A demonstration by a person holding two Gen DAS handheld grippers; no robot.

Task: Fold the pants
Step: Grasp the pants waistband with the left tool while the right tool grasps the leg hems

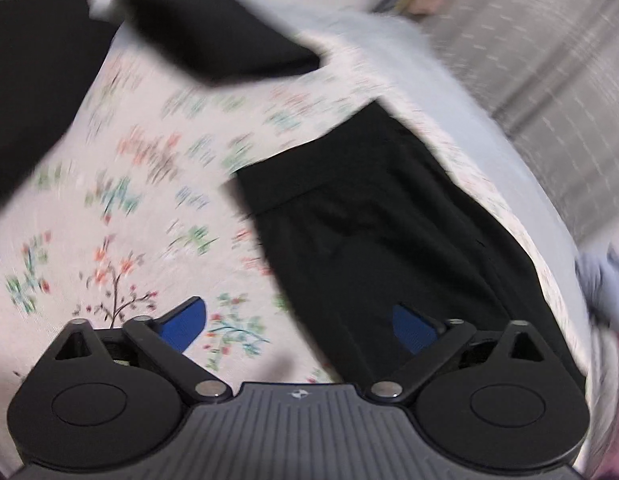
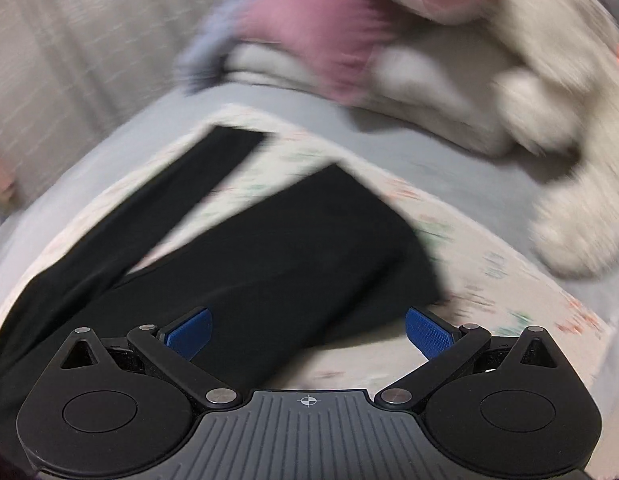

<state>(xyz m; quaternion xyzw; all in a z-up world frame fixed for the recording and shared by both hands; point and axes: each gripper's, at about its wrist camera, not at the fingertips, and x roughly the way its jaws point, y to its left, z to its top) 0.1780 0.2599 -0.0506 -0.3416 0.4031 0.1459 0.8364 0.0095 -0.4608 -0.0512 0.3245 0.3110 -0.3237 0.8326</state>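
Black pants [image 1: 369,232] lie flat on a floral cloth [image 1: 141,184] spread over a bed. In the left wrist view the waistband end points up and left, near the cloth's right edge. In the right wrist view the pants [image 2: 277,240] lie with both legs stretching away, one narrow leg [image 2: 213,168] angled to the upper left. My left gripper [image 1: 301,324] is open and empty, hovering above the pants' lower part. My right gripper [image 2: 307,332] is open and empty, above the pants' near edge. Both views are blurred by motion.
Other black garments [image 1: 213,28] lie at the cloth's far side in the left wrist view. A pale blue sheet [image 2: 389,128] borders the cloth. A pink and white bundle of bedding [image 2: 429,40] lies beyond it. A grey striped surface [image 1: 549,60] runs alongside the bed.
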